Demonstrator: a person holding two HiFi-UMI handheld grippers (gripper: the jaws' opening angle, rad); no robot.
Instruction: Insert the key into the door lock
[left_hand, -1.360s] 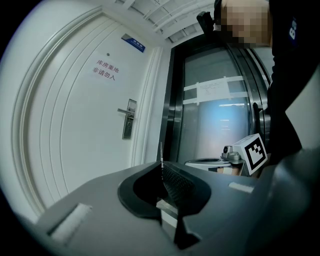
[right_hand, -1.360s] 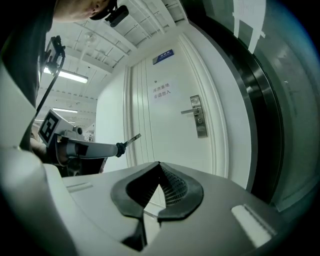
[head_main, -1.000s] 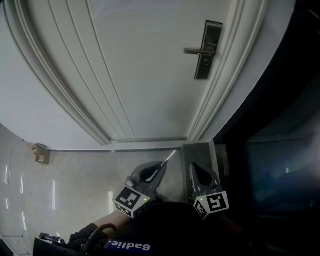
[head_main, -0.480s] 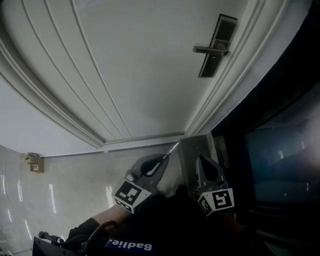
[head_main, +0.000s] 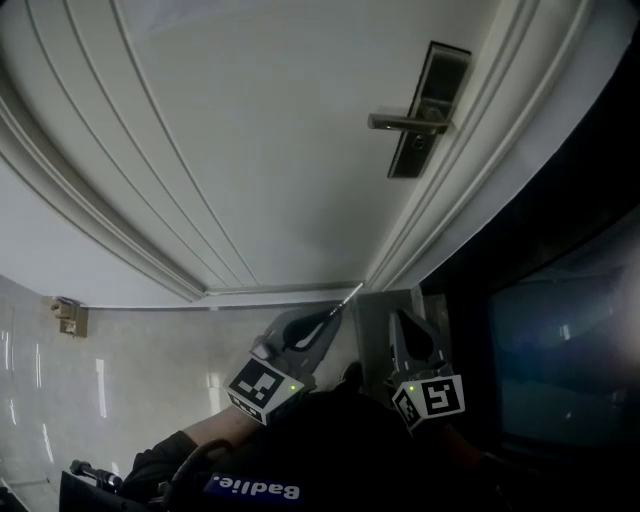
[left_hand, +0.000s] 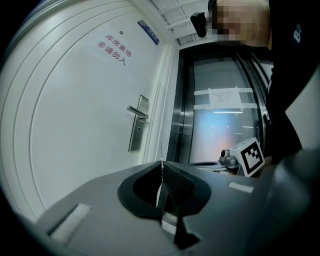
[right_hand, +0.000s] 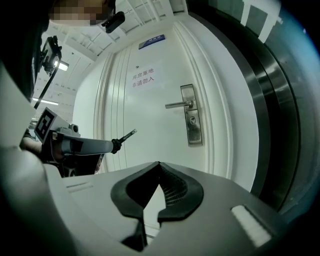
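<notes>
A white door (head_main: 270, 130) carries a metal lock plate (head_main: 428, 110) with a lever handle (head_main: 405, 122); the keyhole (right_hand: 192, 120) sits below the lever. My left gripper (head_main: 335, 312) is shut on a key (head_main: 348, 298) whose thin blade points at the door, still well short of the lock. In the left gripper view the key blade (left_hand: 161, 150) sticks out past the closed jaws, with the lock plate (left_hand: 137, 131) up and to the left. My right gripper (head_main: 398, 318) hangs beside the left one, shut and holding nothing. From the right gripper view the left gripper (right_hand: 116, 145) and the key (right_hand: 127, 135) show at the left.
A dark metal frame with a glass panel (head_main: 540, 330) stands right of the door's moulded jamb (head_main: 470, 170). Glossy floor tiles (head_main: 120, 370) lie at lower left, with a small door stop (head_main: 68, 316). A printed notice (right_hand: 142, 79) is on the door.
Both grippers have moved closer to the door together; the door and handle fill more of the head view. The key stays clamped in the left gripper.
</notes>
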